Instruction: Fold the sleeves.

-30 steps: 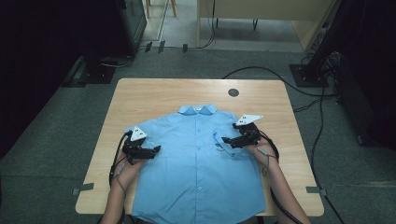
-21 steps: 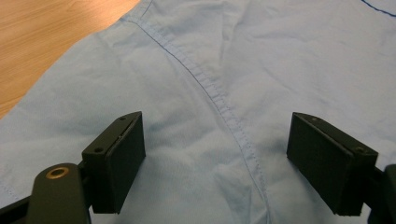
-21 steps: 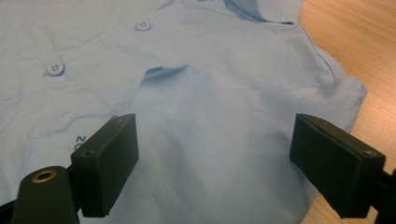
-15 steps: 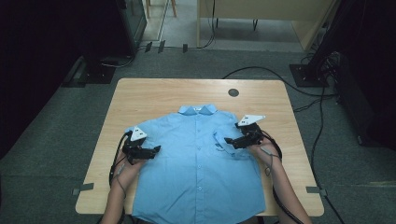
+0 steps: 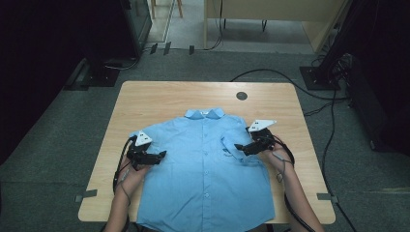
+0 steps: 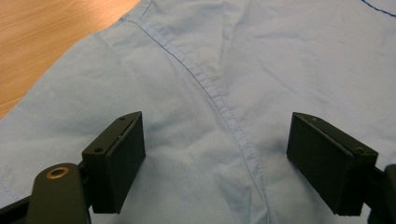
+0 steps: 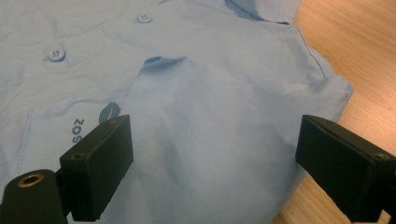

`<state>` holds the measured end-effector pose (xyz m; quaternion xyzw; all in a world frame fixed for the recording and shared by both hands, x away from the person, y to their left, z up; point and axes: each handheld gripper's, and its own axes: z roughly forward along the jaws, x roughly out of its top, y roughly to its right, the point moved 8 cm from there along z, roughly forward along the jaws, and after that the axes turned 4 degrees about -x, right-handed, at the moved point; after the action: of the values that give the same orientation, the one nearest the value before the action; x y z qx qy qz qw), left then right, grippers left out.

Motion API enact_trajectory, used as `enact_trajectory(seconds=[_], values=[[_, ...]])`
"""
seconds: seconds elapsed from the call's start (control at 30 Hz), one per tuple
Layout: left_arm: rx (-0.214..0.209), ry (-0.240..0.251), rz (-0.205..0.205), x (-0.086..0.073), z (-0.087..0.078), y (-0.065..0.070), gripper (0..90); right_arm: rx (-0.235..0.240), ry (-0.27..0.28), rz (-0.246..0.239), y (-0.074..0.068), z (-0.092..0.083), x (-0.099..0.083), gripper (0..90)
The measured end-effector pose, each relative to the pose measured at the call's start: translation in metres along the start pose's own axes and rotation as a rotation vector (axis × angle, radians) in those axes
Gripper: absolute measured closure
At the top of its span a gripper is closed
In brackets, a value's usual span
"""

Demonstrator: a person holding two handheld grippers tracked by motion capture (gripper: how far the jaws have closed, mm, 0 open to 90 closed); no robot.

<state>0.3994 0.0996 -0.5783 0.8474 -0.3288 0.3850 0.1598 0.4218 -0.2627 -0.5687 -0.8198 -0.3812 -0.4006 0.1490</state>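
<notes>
Shirt: your light blue shirt (image 5: pixel 205 169) lies face up on the counter (image 5: pixel 159 99), collar at the far end, hem at the near edge, buttons running down the middle.

Right sleeve: the sleeve (image 5: pixel 237 147) on your right side is folded inward over the chest; in the right gripper view it covers part of a small dark printed logo (image 7: pixel 109 112) and lies just right of the buttons (image 7: pixel 56 54).

Left gripper: your left gripper (image 5: pixel 161 155) sits low over the shirt's left shoulder area, pointing toward the middle. Its jaws stand wide apart with nothing pressed between them; a stitched seam (image 6: pixel 212 93) runs across the cloth in the gap between them.

Right gripper: your right gripper (image 5: pixel 239 147) is at the folded sleeve, pointing left. Its jaws have just been opening and now stand wide apart; the folded cloth lies under and between them, and I see neither one pressing on it. The right-hand jaw hangs over the shirt's edge, where bare wood shows.

Hands: both forearms come in from the near edge, one on each side of the shirt.
</notes>
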Motion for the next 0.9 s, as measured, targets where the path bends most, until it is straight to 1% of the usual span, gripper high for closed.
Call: enact_trajectory(seconds=[0.03, 0.13, 0.23, 0.27, 0.5, 0.6, 0.63, 0.67, 0.83, 0.87, 0.9], values=[[0.0, -0.001, 0.001, 0.0, 0.0, 0.0, 19.3, 0.001, -0.011, -0.005, 0.001, -0.001, -0.002, 10.9], [0.0, -0.001, 0.001, 0.0, 0.0, 0.0, 19.2, -0.004, -0.006, 0.007, 0.004, -0.003, -0.003, 10.9], [0.0, 0.0, 0.001, 0.0, 0.0, 0.0, 19.3, -0.009, -0.002, 0.007, 0.006, -0.005, -0.003, 10.9], [0.0, 0.0, 0.001, 0.0, 0.0, 0.0, 19.3, -0.011, -0.001, 0.014, 0.009, -0.007, -0.005, 10.9], [0.0, 0.0, 0.0, 0.0, 0.0, 0.0, 19.2, -0.014, 0.004, 0.009, 0.012, -0.009, -0.006, 10.9], [0.0, 0.0, 0.001, 0.0, 0.0, 0.0, 19.3, -0.019, 0.005, 0.016, 0.015, -0.009, -0.008, 10.9], [0.0, 0.0, 0.001, 0.0, 0.0, 0.0, 19.3, -0.019, 0.005, 0.016, 0.015, -0.009, -0.008, 10.9], [0.0, 0.0, 0.001, 0.0, 0.0, 0.0, 19.3, -0.04, 0.007, -0.01, 0.017, -0.009, -0.01, 10.9], [0.0, -0.001, 0.001, 0.0, 0.0, 0.0, 19.2, -0.04, 0.01, -0.01, 0.02, -0.01, -0.013, 10.9], [0.0, -0.001, 0.001, 0.0, 0.0, 0.0, 19.2, -0.04, 0.009, 0.0, 0.023, -0.011, -0.015, 10.9], [0.0, 0.0, 0.0, 0.0, 0.0, 0.0, 19.2, -0.04, 0.009, 0.0, 0.023, -0.011, -0.015, 10.9]])
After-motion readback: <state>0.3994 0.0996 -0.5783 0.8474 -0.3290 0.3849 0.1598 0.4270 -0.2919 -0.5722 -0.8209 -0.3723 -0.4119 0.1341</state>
